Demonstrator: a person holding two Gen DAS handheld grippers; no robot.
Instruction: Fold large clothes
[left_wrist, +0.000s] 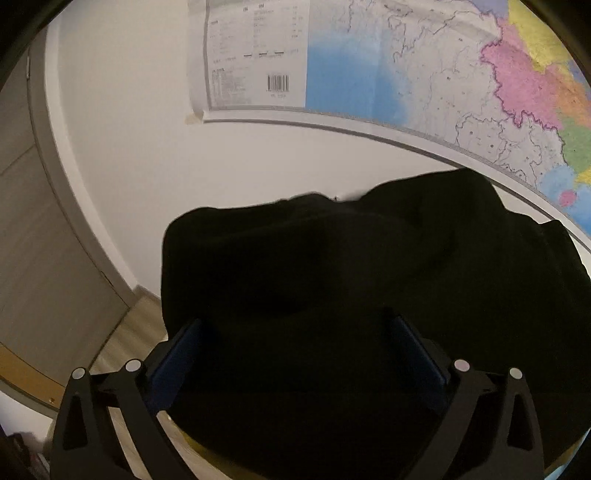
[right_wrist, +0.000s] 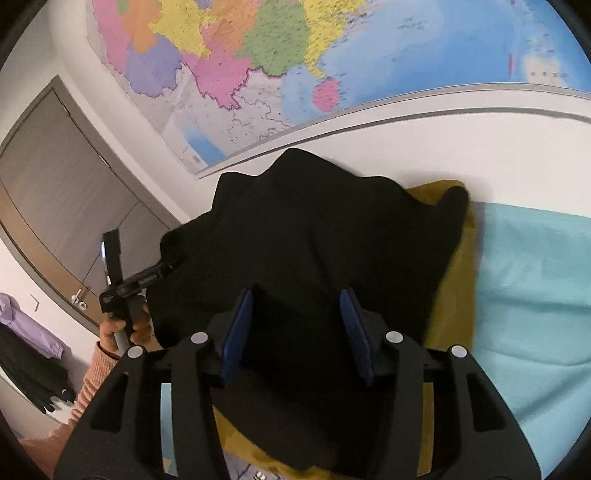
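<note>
From the left wrist camera, the left gripper (left_wrist: 295, 354) has its two blue pads (left_wrist: 177, 362) spread very wide. A big black garment (left_wrist: 369, 277) lies in a bumpy heap in front of them and between them. The pads do not squeeze it, so the jaws are open. Behind the heap is a white wall with a big map (left_wrist: 424, 74) stuck on it. A grey door (left_wrist: 44, 240) stands off to the left.

From the right wrist camera, the right gripper (right_wrist: 299, 332) has its blue pads (right_wrist: 236, 332) about half way apart. The black garment (right_wrist: 314, 229) sits between them and beyond them, but I cannot tell if the pads press on the cloth. The garment lies on a mustard-yellow cloth (right_wrist: 454, 295), and next to that is a light blue sheet (right_wrist: 535, 288). To the left, a hand (right_wrist: 122, 328) in a pink sleeve (right_wrist: 92, 376) holds the handle of the other gripper by the garment's edge. The colourful map (right_wrist: 258, 55) fills the wall above.
</note>
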